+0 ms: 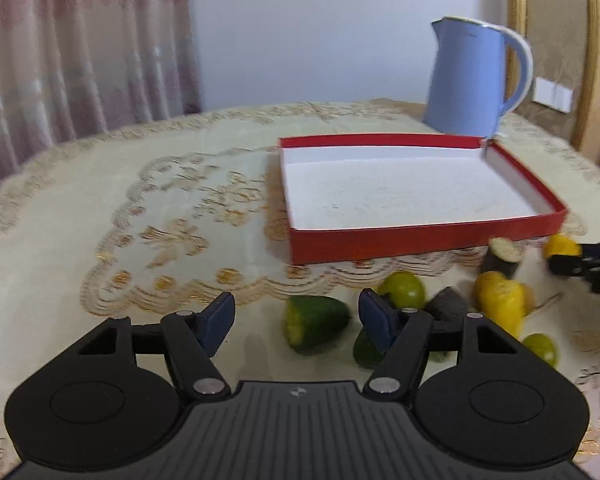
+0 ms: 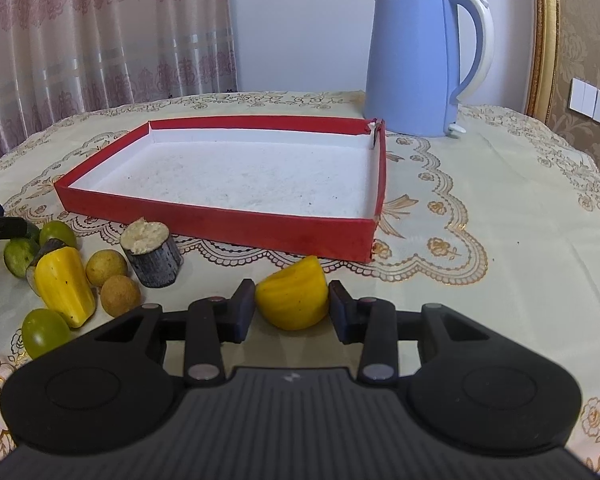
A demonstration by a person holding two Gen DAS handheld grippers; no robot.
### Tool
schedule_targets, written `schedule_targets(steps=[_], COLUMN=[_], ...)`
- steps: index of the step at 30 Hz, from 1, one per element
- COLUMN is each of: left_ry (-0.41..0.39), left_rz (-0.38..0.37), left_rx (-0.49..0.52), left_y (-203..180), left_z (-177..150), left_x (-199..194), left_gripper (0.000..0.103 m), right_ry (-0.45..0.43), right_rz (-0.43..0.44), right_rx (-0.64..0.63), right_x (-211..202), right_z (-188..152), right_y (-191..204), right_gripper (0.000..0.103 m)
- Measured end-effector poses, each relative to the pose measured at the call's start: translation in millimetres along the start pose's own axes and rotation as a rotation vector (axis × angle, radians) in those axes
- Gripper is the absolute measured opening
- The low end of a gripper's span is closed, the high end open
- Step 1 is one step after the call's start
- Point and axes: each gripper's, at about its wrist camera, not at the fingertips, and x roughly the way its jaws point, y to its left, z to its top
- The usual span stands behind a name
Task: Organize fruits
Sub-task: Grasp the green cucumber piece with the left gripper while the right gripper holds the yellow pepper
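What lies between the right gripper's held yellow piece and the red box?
Only bare tablecloth, as the right wrist view shows: the yellow piece, in the right gripper, sits just short of the red box wall.

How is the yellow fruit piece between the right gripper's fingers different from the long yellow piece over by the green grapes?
The yellow piece in the right gripper is short and chunky; the long yellow piece is stretched and tapered. The short one sits alone between the gripper's pads, near the red tray; the long one lies crowded among the other fruit on the left. Both are bright yellow with small dark specks.
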Motion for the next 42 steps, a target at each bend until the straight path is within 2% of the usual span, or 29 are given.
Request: schedule_targets(steps=[1, 3, 6, 9, 13, 21, 23, 26, 28, 38, 40, 42], left_ry=[-0.005, 0.018, 0.052, 0.056, 0.071, 0.000, -0.007, 0.022, 0.043, 0.062, 0.062, 0.060], left_rz=[-0.004, 0.079, 0.025, 0.036, 0.010, -0.027, -0.049, -0.054, -0.060, -0.041, -0.050, -0.053], left_rx=[0.048, 0.140, 0.083, 0.106, 0.078, -0.023, -0.006, 0.072, 0.078, 0.026, 0.020, 0.020], left_y=[-3, 0, 20, 17, 19, 17, 7, -13, -18, -18, -19, -20], left_z=[1, 4, 7, 6, -1, -2, -5, -12, -16, -19, -18, -17], left_x=[0, 4, 6, 5, -3, -31, -35, -24, -15, 8, 10, 11], left_gripper=[0.068, 0.070, 0.070, 0.069, 0.066, 0.067, 0.067, 0.061, 0.052, 0.052, 0.046, 0.045], right_ry=[0.000, 0.001, 0.001, 0.003, 0.003, 0.004, 0.004, 0.004, 0.005, 0.005, 0.006, 0.006], right_rz=[0.001, 0.002, 0.003, 0.005, 0.003, 0.002, 0.002, 0.002, 0.002, 0.005, 0.005, 0.005], right_rx=[0.001, 0.002, 0.003, 0.004, 0.003, 0.001, 0.001, 0.000, 0.000, 0.006, 0.006, 0.005], right_x=[0, 0, 0, 1, 1, 0, 0, 0, 0, 0, 0, 0], right_z=[0, 0, 0, 0, -1, -1, -1, 0, -1, -1, 0, 0], right_y=[0, -1, -1, -1, 0, 0, 0, 0, 0, 0, 0, 0], right_gripper=[0.037, 0.037, 0.037, 0.038, 0.038, 0.038, 0.038, 0.038, 0.038, 0.038, 0.038, 0.038])
